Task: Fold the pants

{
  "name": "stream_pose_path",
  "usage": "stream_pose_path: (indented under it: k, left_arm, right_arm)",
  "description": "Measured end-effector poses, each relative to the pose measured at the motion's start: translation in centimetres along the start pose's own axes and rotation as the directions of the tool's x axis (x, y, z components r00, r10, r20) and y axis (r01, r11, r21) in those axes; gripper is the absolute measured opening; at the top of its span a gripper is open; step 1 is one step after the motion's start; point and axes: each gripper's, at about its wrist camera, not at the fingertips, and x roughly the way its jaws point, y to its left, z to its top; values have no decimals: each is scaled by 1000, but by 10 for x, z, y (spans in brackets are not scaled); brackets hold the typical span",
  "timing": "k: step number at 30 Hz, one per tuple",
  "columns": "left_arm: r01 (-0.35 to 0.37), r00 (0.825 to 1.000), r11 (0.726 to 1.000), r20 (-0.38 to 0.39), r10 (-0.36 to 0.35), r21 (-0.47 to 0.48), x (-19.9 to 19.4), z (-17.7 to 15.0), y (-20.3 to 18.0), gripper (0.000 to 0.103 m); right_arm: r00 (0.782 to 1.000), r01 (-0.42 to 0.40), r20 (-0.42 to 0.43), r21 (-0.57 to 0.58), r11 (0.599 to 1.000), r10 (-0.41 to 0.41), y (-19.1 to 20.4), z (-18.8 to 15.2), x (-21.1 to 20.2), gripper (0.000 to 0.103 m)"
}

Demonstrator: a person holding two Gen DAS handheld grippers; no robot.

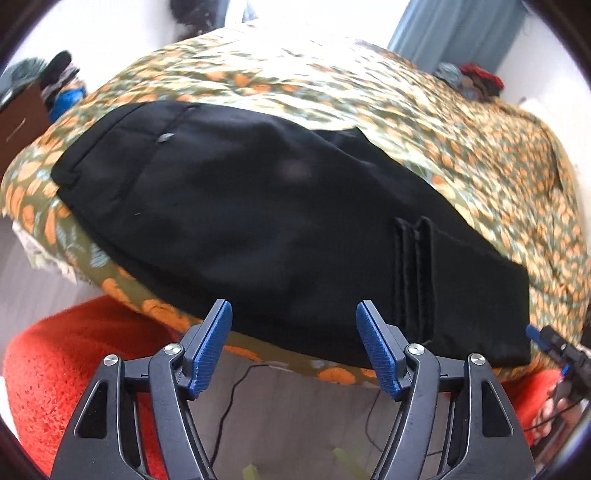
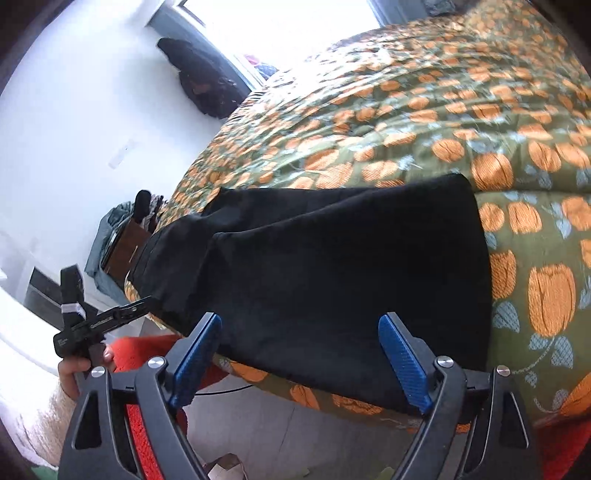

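The left tongs (image 1: 293, 325) stand wide open at the bottom middle of the left view, blue pads (image 1: 214, 343) apart and gripping nothing; their tips sit at the near edge of the black pants (image 1: 258, 221), whether touching the cloth or just short of it I cannot tell. The right tongs (image 2: 299, 336) are likewise spread wide and empty at the bottom of the right view, tips over the near hem of the same pants (image 2: 332, 266). The pants lie folded along the near edge of the bed (image 1: 406, 122), waistband toward the upper left of the left view, doubled leg ends toward the lower right. In the right view the left tongs (image 2: 110, 317) show at lower left, held by a hand (image 2: 74, 369), with white lettering on the arm too small to read. The bed wears an olive cover with orange pumpkins (image 2: 443, 110). Red knit fabric (image 1: 74, 369) fills the lower left of the left view; a black cable (image 1: 236, 398) trails over the pale floor below the bed edge. A blue curtain (image 1: 450, 29) hangs at upper right, and white walls (image 2: 74, 110) and a bright window (image 2: 277, 22) fill the upper left of the right view.
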Motion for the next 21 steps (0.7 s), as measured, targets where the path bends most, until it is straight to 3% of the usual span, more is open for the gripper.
stream_pose_path:
  k: [9,16,21]
  left_arm:
    - [-6,1000,1000,-20,6,0,5,-6,0,73]
    - [-18,1000,1000,6,19,-25,-3,4,13,73]
    - [-16,997,981,74,31,-195,-25,37,72,76]
  right_arm:
    - [1000,19,22,27,999,-20,-10,0,-9,86]
    - [999,18,29,28,999,-19,-10,0,-12,86]
    - [999,19,33,33,999,-20,-11,0,-13,86]
